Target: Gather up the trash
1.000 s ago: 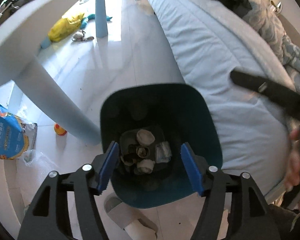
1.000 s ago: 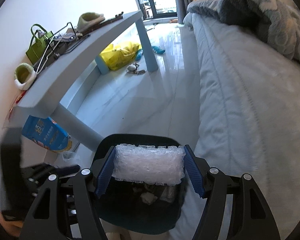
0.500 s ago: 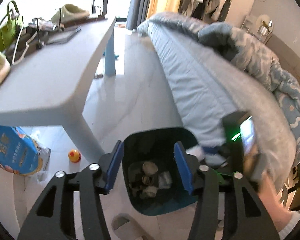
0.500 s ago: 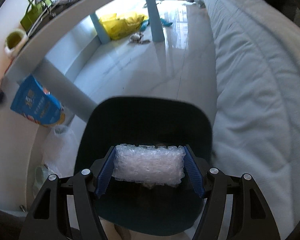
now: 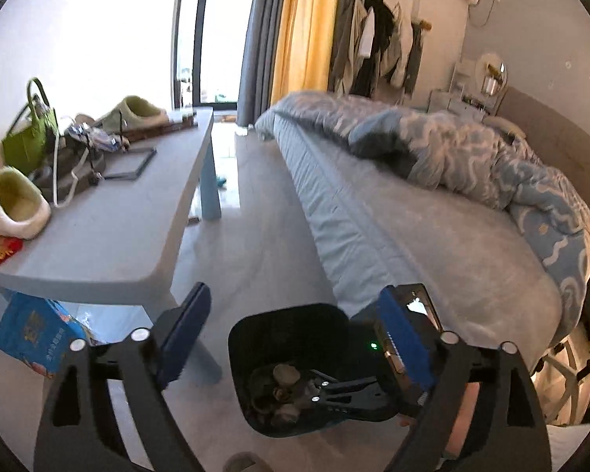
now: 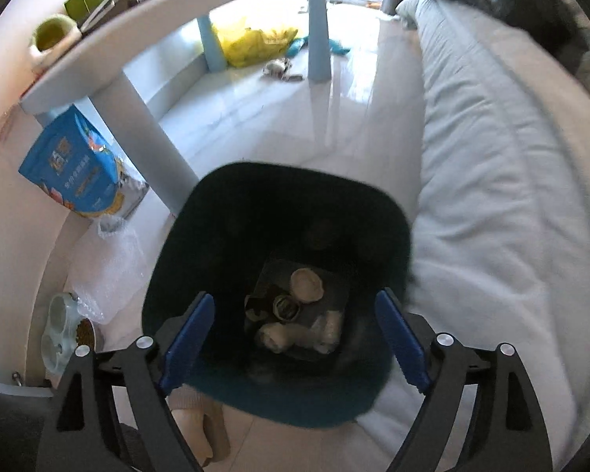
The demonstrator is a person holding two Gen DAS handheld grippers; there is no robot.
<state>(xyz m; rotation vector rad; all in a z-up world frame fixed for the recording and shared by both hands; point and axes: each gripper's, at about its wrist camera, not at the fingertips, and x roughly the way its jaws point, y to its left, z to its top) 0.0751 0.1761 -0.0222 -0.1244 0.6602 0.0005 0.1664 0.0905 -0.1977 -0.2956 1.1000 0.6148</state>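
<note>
A dark teal trash bin (image 6: 216, 236) stands on the floor between the table and the bed, with several pieces of trash (image 6: 295, 310) at its bottom. My right gripper (image 6: 295, 338) is open and empty, directly above the bin's mouth. The bubble wrap piece it held is not clearly visible among the trash. My left gripper (image 5: 295, 338) is open and empty, higher up and back from the bin (image 5: 287, 330). In the left wrist view the right gripper's fingers (image 5: 334, 387) reach over the bin.
A grey-blue table (image 5: 129, 212) with slippers, a green bag and cables stands left. A bed (image 5: 432, 236) with a blue quilt lies right. A blue bag (image 6: 74, 169), loose bubble wrap (image 6: 106, 263) and a pet bowl (image 6: 63, 330) sit left of the bin.
My right gripper has opened and let go of the bubble wrap over the bin. My left gripper has risen and drawn back, staying open.
</note>
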